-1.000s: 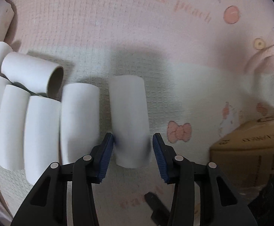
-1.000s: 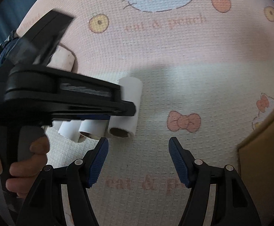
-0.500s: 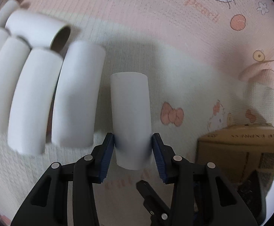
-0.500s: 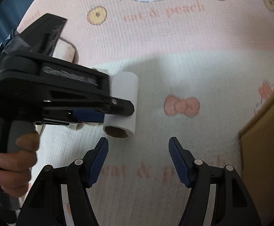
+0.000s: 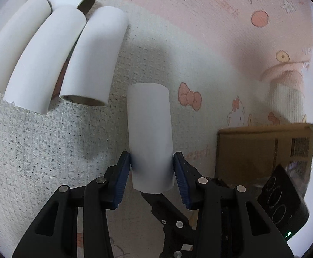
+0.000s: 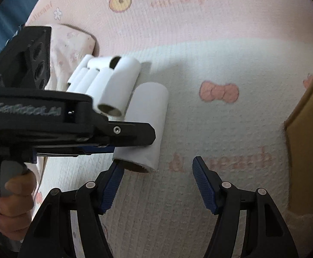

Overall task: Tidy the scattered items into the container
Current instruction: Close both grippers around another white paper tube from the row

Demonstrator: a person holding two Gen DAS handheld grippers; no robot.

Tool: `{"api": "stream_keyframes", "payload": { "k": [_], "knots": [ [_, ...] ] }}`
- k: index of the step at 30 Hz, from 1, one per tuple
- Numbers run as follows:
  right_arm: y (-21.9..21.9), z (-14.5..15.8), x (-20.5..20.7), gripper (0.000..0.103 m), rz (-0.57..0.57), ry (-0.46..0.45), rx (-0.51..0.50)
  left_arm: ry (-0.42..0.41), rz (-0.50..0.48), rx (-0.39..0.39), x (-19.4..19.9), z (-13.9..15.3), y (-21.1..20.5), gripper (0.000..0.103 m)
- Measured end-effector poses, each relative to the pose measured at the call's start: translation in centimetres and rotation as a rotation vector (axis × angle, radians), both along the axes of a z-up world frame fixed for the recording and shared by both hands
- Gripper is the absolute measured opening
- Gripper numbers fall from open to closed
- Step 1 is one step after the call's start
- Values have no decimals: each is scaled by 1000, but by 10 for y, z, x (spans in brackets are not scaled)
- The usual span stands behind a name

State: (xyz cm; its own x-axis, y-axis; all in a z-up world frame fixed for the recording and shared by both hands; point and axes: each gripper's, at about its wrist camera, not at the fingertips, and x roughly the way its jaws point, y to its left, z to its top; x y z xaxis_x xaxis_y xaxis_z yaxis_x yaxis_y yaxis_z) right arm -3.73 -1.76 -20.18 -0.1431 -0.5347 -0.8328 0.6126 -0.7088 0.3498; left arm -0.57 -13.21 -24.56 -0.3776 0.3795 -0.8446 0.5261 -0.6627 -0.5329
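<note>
Now the left gripper (image 5: 152, 167) clamps one tube (image 5: 150, 133) (box (image 5: 264, 148) near).

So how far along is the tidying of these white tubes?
Barely started: nothing can be seen put away, though the cardboard box's inside is hidden. In hand: the left gripper has its fingers on one white tube. The right gripper is open, empty. Left: the pile of tubes on the blanket.

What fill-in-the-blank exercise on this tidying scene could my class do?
1. The left gripper is shut on a white ____.
2. The right gripper holds ____.
3. The container is a cardboard ____.
4. The bow printed on the mat is ____.

Missing words: tube; nothing; box; pink
</note>
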Motion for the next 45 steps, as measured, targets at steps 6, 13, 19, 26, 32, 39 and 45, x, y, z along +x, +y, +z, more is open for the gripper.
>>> {"api": "stream_keyframes", "payload": {
  "k": [6,13,19,26,32,39,45],
  "knots": [
    [5,9,5,63,25,32,15,17,28,37,7,-1,-4,45],
    [9,16,13,64,15,-2,-30,4,8,37,6,-3,-5,45],
    [-1,15,13,59,56,13,-26,17,-31,61,6,-1,10,45],
    [-1,7,9,40,59,-17,19,6,-35,60,7,-3,7,46],
    [-2,3,7,40,57,-29,32,16,10,55,4,-1,-7,53],
    [-8,1,3,40,54,-42,42,30,-7,98,-9,-11,-17,54],
    [-13,0,2,41,65,-47,60,63,-3,141,-13,-13,-18,44]
  ]
}}
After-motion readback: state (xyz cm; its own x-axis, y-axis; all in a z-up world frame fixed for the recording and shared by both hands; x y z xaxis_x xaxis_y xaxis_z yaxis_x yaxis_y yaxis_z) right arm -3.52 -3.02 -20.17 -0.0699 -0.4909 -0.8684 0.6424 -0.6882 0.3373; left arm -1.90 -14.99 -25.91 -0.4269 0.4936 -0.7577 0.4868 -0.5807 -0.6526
